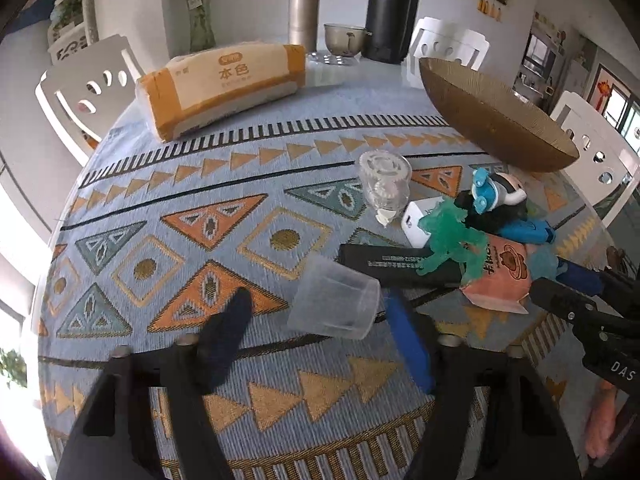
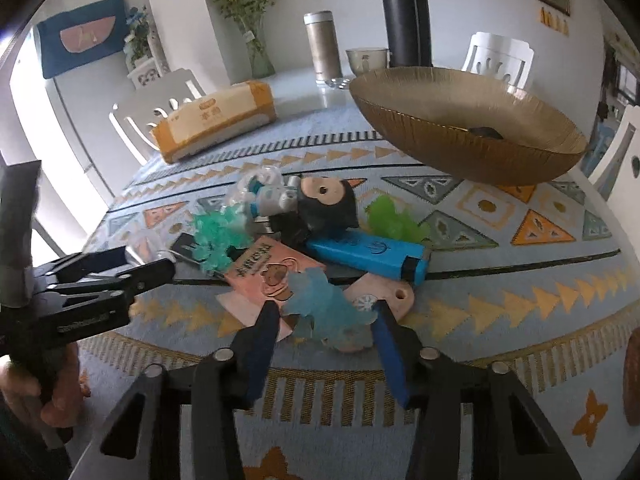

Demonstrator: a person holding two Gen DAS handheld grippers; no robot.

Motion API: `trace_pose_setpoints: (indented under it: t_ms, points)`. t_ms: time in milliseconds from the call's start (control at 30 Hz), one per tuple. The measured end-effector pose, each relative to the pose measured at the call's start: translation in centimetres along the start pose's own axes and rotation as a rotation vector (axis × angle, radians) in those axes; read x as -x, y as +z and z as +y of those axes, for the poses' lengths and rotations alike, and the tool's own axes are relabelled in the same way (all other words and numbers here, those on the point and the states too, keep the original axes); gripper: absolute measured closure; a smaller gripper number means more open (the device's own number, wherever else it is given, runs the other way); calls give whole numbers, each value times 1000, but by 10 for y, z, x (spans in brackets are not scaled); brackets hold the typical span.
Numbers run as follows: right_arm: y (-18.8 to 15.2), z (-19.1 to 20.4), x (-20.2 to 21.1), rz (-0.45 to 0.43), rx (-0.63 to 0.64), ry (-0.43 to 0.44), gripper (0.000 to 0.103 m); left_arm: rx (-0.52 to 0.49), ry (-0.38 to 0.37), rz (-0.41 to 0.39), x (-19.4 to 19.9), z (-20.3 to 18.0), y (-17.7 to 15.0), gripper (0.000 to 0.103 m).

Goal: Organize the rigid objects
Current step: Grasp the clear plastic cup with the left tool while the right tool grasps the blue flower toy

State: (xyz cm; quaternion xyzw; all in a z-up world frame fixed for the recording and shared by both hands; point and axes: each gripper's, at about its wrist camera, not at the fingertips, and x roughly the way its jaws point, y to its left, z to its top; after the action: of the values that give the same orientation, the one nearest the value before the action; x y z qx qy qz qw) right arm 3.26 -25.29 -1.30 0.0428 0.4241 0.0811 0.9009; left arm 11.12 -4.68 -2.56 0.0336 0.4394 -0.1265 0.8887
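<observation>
A clear plastic cup (image 1: 334, 298) lies on its side between my left gripper's (image 1: 318, 304) open fingers. A pile of small things lies to its right: a black bar (image 1: 396, 262), a green toy (image 1: 450, 236), a pink packet (image 1: 500, 276), a white box (image 1: 418, 220), a clear jar (image 1: 386, 180). In the right wrist view my right gripper (image 2: 326, 314) is open around a light blue toy (image 2: 324, 304) lying on the pink packet (image 2: 272, 268). Beyond lie a blue lighter (image 2: 368, 254), a black figure (image 2: 326, 204) and the gold bowl (image 2: 460, 120) holding one dark item.
A tissue pack (image 1: 224, 84), a steel flask (image 1: 304, 14), a black bottle (image 1: 394, 8) and a glass cup (image 1: 346, 38) stand at the far side of the patterned tablecloth (image 1: 200, 208). White chairs (image 1: 86, 92) ring the table. The left gripper shows in the right wrist view (image 2: 100, 284).
</observation>
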Motion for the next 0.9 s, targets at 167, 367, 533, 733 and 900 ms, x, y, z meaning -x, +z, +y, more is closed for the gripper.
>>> trace_pose_setpoints:
  t_ms: [167,367,533,733,900]
  points:
    - [-2,0,10,-32,6,26,58,-12,4,-18,8,-3,-2,67]
    - [-18,3,41,-56,22,45,58,-28,-22,-88,50,-9,-10,67]
    - [-39,9,49,26,68,42,58,-60,-12,-92,61,-20,-34,67]
    - [-56,10,41,60,78,16,57,-76,23,-71,47,-26,-54,67]
    - [-55,9,39,58,72,-15,42,-90,46,-93,50,-29,-57,67]
